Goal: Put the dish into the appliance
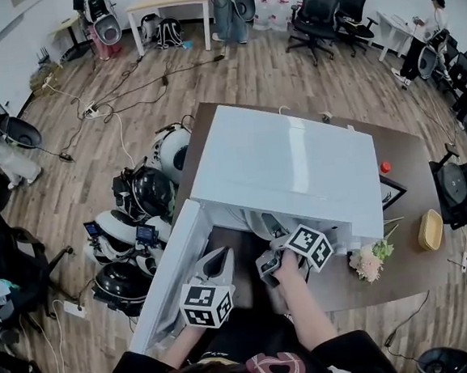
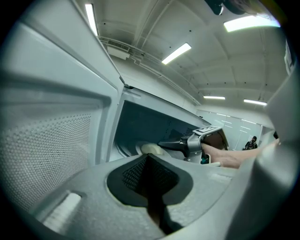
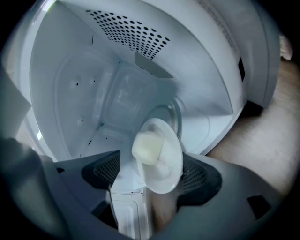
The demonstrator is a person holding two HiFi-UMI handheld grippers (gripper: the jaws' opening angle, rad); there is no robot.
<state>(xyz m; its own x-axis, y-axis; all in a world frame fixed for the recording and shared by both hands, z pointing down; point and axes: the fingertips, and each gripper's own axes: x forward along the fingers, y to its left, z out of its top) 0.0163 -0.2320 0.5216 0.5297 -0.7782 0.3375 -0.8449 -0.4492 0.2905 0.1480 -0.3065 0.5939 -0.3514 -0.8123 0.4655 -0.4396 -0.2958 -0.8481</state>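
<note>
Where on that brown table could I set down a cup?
The table is bare at its far right corner, behind the red object, and along the near edge before the flowers. The mouth of the microwave is crowded by the left gripper and right gripper.

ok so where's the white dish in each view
Head view: not in it, hidden under the microwave top.
Left gripper view: white dish low centre, inside the cavity.
Right gripper view: white dish at centre, just below the middle.
Shared landmark: the white microwave's open cavity.
</note>
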